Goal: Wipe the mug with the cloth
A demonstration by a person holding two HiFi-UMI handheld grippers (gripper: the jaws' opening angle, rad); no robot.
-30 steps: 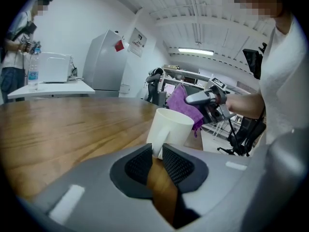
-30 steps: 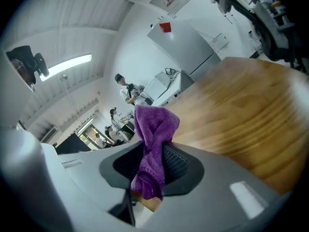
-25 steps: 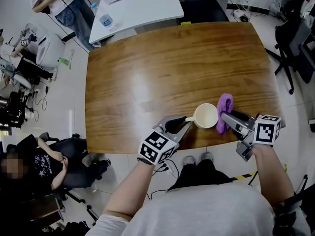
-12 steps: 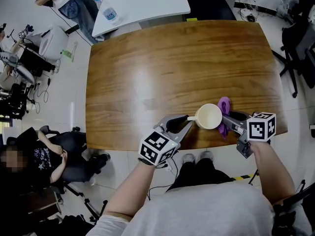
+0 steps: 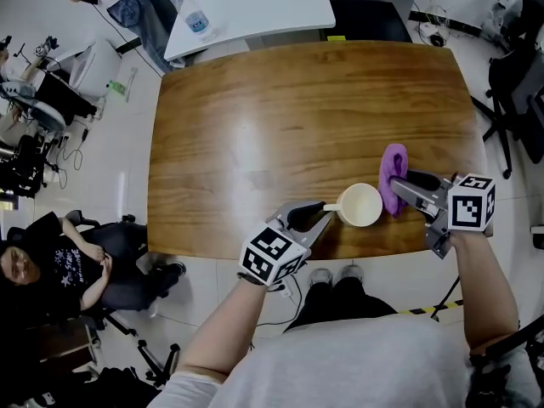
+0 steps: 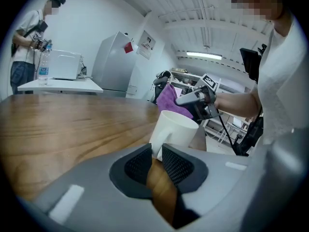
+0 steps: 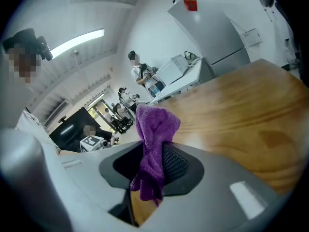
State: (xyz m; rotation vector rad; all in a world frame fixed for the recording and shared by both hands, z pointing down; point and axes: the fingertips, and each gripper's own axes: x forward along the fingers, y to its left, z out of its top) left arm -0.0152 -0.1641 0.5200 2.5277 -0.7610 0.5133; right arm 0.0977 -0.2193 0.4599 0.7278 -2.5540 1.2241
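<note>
A cream mug (image 5: 360, 205) stands near the front edge of the wooden table (image 5: 280, 117). My left gripper (image 5: 324, 214) is shut on the mug's handle; in the left gripper view the pads (image 6: 176, 164) pinch the handle below the mug (image 6: 174, 129). My right gripper (image 5: 399, 190) is shut on a purple cloth (image 5: 393, 170), which hangs against the mug's right side. In the right gripper view the cloth (image 7: 154, 129) bunches up between the jaws of the right gripper (image 7: 153, 161), and the mug is out of that view.
A white table (image 5: 255, 2) with a water bottle (image 5: 195, 21) stands beyond the far edge. A person sits on a chair (image 5: 81, 266) at the left. Office chairs (image 5: 518, 83) stand at the right. The wooden table's front edge runs just below both grippers.
The right gripper has slid the cloth along the mug's right side, first down toward the front, then back up and slightly outward. The left gripper and the mug have stayed put.
</note>
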